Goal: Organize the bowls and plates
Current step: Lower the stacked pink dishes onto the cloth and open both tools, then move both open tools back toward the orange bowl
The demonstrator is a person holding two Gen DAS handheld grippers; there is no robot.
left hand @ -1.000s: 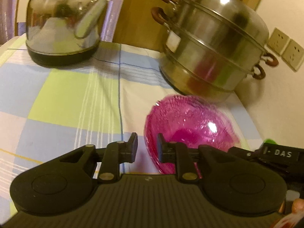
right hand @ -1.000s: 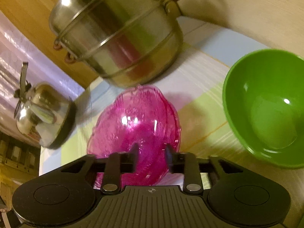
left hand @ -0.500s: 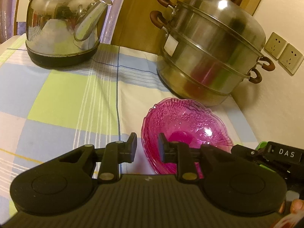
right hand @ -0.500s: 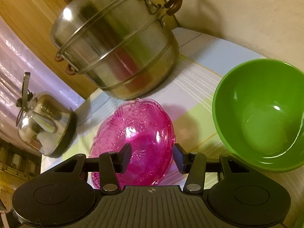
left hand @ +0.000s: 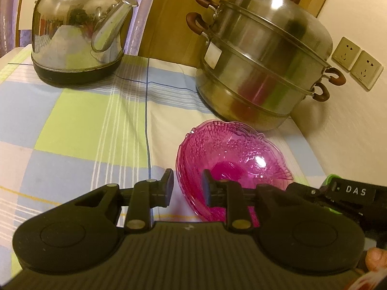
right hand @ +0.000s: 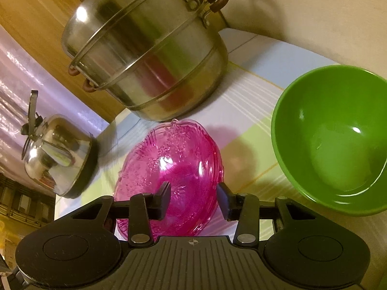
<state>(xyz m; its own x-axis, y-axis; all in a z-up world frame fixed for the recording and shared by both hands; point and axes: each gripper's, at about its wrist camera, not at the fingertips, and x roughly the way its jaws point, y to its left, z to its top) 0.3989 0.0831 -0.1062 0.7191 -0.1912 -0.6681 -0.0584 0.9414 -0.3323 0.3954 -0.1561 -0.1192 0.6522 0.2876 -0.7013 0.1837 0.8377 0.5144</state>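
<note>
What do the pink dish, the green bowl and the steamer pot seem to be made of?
Pink dish: clear tinted glass or plastic; pressed pattern, see-through.
Green bowl: probably plastic or melamine; opaque, smooth, glossy.
Steamer pot: stainless steel; mirror reflections, with brown handles.

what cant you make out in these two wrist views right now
- Pink glass bowl, left wrist view: near rim hidden behind the left gripper.
- Green bowl, right wrist view: right side cut off by the frame edge.
- Steamer pot: contents hidden by its lid.
</note>
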